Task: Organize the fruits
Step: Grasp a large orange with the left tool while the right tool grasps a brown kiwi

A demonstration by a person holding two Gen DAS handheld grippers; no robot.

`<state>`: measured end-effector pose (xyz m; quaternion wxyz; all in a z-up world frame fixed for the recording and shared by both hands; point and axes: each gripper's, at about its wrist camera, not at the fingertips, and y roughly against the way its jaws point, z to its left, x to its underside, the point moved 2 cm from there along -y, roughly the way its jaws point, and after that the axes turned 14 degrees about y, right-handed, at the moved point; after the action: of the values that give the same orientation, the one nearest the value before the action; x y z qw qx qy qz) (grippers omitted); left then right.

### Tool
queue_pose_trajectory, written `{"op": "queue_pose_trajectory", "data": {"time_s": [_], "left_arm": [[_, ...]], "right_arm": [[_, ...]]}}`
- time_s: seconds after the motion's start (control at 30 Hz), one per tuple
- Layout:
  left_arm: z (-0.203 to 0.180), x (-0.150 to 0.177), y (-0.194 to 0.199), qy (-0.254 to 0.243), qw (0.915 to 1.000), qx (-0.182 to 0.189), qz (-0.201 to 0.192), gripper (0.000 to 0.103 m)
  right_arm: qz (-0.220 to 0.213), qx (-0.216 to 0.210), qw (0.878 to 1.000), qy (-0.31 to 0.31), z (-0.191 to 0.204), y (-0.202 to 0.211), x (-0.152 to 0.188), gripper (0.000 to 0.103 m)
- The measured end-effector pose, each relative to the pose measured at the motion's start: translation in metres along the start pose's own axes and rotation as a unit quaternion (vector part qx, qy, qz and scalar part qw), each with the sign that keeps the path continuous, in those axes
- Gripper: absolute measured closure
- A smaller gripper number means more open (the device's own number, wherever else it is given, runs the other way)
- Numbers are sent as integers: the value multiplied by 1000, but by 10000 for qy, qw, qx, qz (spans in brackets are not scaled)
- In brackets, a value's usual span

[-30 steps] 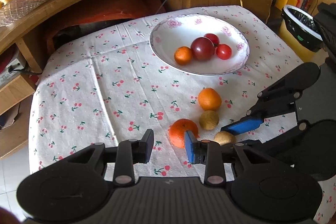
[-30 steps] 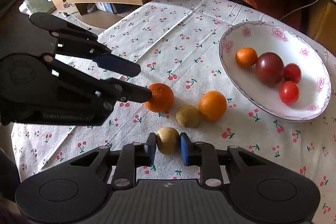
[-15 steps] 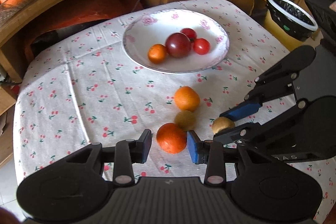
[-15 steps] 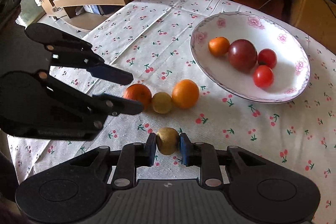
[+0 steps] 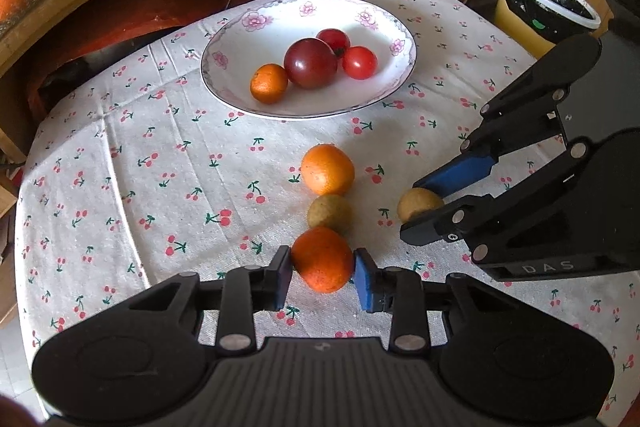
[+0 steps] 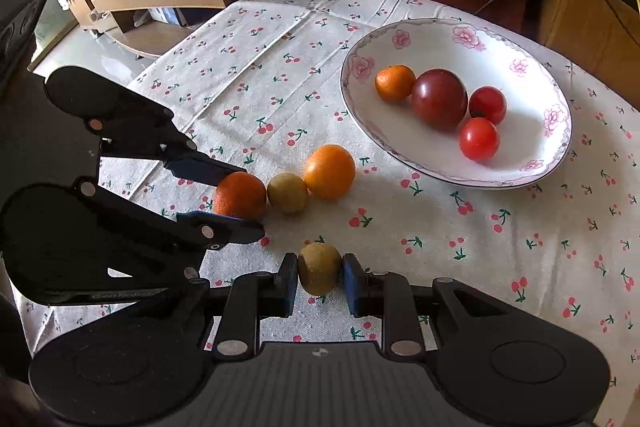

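On the cherry-print surface (image 5: 120, 163), my left hand-held gripper (image 5: 322, 271) brackets an orange (image 5: 322, 259) at its widest girth, pads touching or nearly so; my right hand-held gripper (image 6: 319, 277) is clamped on a small brownish fruit (image 6: 319, 268). Both look firm, light and prone to roll. A second brownish fruit (image 5: 330, 213) touching the orange crowds the path to the bowl (image 5: 224, 83).

A white flowered plate (image 5: 404, 39) at twelve o'clock holds a small orange, a dark tomato and two red tomatoes. On the cloth lie three touching fruits — orange (image 5: 327, 169), brownish-green fruit (image 5: 330, 213), orange (image 5: 322, 264) — and, at three o'clock, another brownish one (image 5: 418, 203), perhaps lifted.
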<state>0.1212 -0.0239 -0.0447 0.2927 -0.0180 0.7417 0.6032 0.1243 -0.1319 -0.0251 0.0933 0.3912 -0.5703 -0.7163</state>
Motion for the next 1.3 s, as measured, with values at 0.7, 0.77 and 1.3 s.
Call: {"op": "queue_pose_trajectory", "data": {"time_s": [0.7,0.77,1.3], "left_arm": [[0,0,3,42,9999,-121,-15,62],[0,-1,6,48,9999,-132,-52,63],[-11,-37,12,135,9990,-207,-365,63]], "right_arm": [[64,86,9999,86,1,3,-2,84],[16,115,9999,66,0,6,-2,84],[-337,475,9981,-206,-24,26,-20,84]]}}
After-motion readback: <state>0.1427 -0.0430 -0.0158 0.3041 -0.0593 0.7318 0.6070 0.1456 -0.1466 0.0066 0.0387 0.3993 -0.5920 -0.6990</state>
